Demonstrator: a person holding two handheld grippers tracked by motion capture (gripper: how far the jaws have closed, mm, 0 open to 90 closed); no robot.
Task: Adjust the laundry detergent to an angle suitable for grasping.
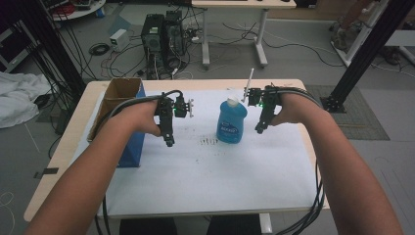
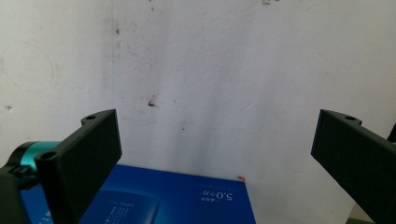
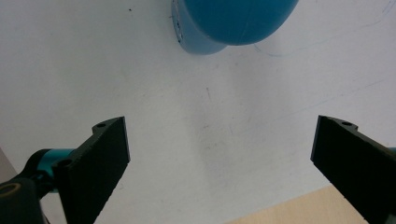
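A blue dish-soap bottle [image 1: 231, 120] with a white cap stands upright on the white sheet [image 1: 210, 166] near the table's middle. My left gripper [image 1: 169, 141] hangs to its left, pointing down, jaws wide apart over bare sheet. My right gripper [image 1: 259, 129] hangs just right of the bottle, also pointing down and open. In the right gripper view the bottle's base [image 3: 229, 23] sits at the top edge, beyond the open jaws. The left gripper view looks between its open jaws [image 2: 215, 154] at the sheet and a blue box's top [image 2: 173, 200].
An open cardboard box with blue sides [image 1: 125, 117] stands at the sheet's left edge, close to my left forearm. Bare wooden table [image 1: 63, 161] borders the sheet. Computer towers [image 1: 164, 41] and cables lie on the floor beyond the table.
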